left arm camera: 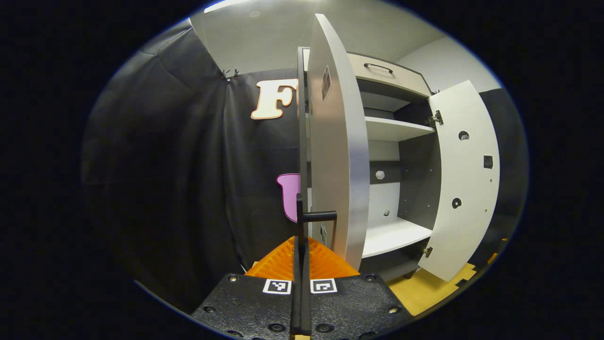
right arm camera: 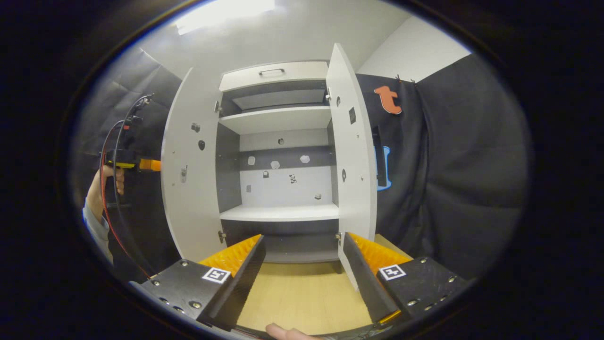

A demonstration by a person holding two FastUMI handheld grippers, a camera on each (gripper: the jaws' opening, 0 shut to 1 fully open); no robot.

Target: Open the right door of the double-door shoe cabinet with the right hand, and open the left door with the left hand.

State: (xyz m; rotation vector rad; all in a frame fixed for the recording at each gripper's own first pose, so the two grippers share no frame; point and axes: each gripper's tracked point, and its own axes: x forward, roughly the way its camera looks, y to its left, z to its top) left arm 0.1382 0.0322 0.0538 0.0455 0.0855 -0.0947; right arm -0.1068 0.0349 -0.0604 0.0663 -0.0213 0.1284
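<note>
The white shoe cabinet (right arm camera: 278,118) stands with both doors swung out. In the left gripper view, my left gripper (left arm camera: 300,241) is shut on the long black vertical handle (left arm camera: 300,118) of the left door (left arm camera: 337,156), which I see edge-on. The right door (left arm camera: 467,179) hangs open beyond it. In the right gripper view, my right gripper (right arm camera: 303,241) is open and holds nothing, low in front of the cabinet and apart from the right door (right arm camera: 354,156) and its black handle (right arm camera: 379,156). The left door (right arm camera: 188,179) is open, with the left gripper (right arm camera: 137,164) and a hand behind it.
Bare white shelves (right arm camera: 278,212) show inside the cabinet, and a drawer (right arm camera: 273,73) with a dark handle sits on top. A wooden floor (right arm camera: 302,293) lies in front. Black cloth walls (right arm camera: 448,165) close in on both sides.
</note>
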